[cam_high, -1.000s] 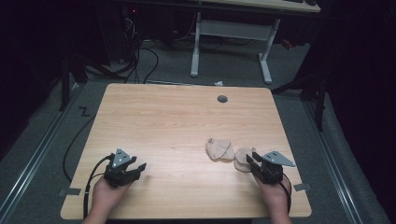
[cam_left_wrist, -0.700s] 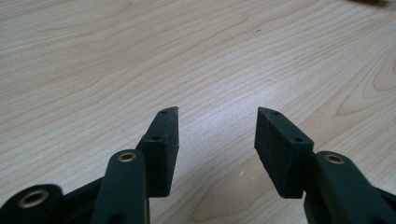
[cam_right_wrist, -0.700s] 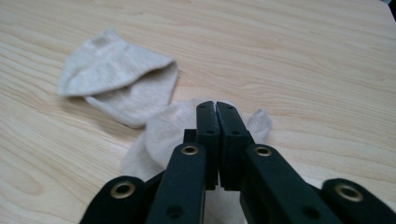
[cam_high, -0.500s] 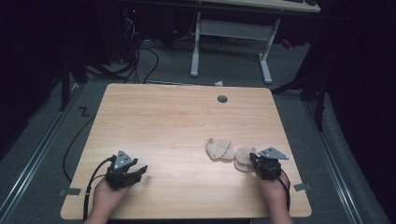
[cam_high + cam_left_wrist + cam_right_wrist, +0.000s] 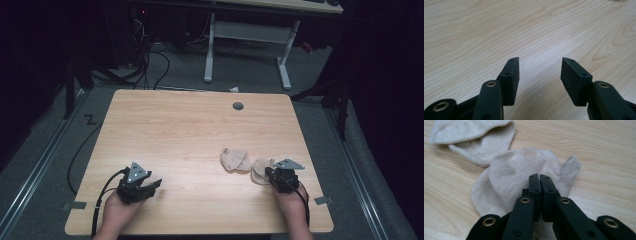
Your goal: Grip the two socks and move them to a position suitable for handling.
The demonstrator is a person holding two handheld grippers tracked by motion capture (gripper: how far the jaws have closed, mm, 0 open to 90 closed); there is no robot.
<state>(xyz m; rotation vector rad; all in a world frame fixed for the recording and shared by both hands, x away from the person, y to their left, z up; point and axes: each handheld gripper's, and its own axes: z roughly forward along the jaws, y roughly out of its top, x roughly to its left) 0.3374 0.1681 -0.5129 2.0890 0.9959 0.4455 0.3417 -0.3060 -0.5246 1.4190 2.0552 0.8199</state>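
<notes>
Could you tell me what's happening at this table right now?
A person works at a wooden table with a gripper in each hand. The right gripper has its jaws closed on the nearer of two beige socks; they have just been closing. The other sock lies just beyond it. The left gripper rests open over bare wood.

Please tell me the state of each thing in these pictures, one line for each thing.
Near sock: lying crumpled on the table, pinched by the right gripper.
Far sock: lying loose, not held.
Right gripper: shut on the near sock's fabric.
Left gripper: open, nothing between its jaws, low over bare wood.
Table: bare wood except for the two socks.
</notes>
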